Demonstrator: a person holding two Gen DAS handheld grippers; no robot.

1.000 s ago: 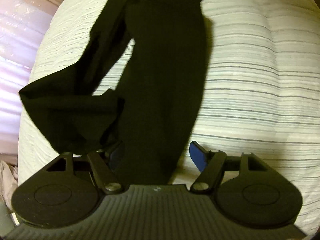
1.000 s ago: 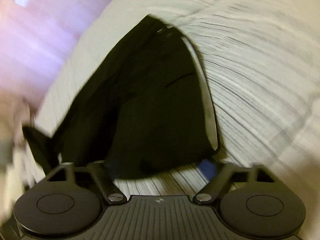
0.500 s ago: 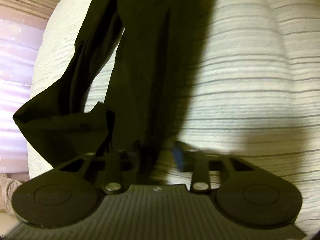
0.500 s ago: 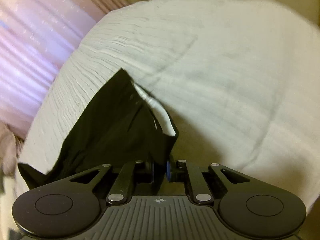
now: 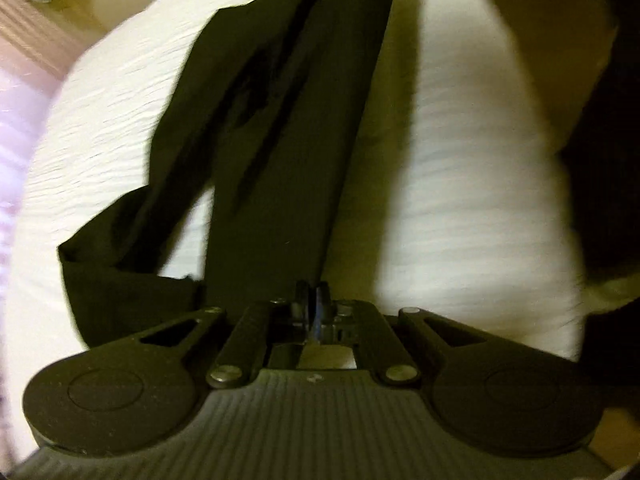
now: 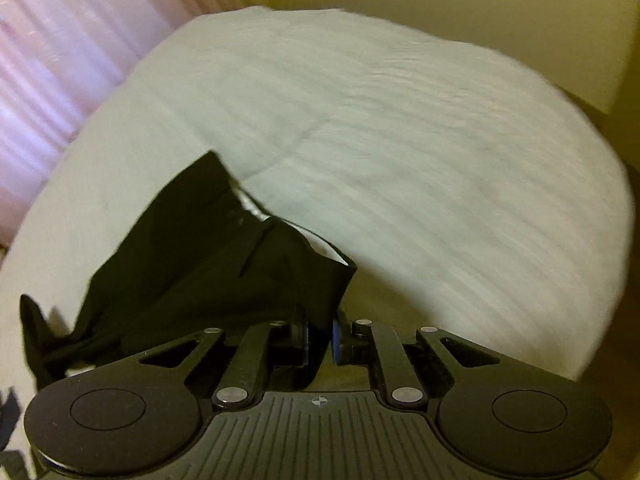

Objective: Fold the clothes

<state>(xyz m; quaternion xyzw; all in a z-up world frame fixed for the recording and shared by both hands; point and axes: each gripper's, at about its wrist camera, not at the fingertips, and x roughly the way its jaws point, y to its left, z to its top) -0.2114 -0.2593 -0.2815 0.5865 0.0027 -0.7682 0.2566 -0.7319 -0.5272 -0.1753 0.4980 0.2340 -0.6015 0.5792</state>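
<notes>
A pair of black trousers (image 5: 280, 160) stretches away from me over the white striped bed (image 5: 460, 200). In the left wrist view my left gripper (image 5: 312, 300) has its jaws closing tight together on the near end of one trouser leg, which hangs taut from it. The other leg droops to the left. In the right wrist view my right gripper (image 6: 320, 340) is shut on the edge of the trousers (image 6: 200, 272) near the waistband, where a white lining (image 6: 320, 246) shows. The cloth is lifted above the bed (image 6: 400, 140).
Pink curtains (image 6: 60, 40) hang beyond the bed's left side. A pale wall (image 6: 480, 8) runs behind the bed. A blurred dark shape (image 5: 600, 160) fills the right edge of the left wrist view. The bedcover to the right of the trousers is bare.
Both grippers went from open around the cloth to shut on it. Both then rose and tilted up, pulling the trousers off the bed.
</notes>
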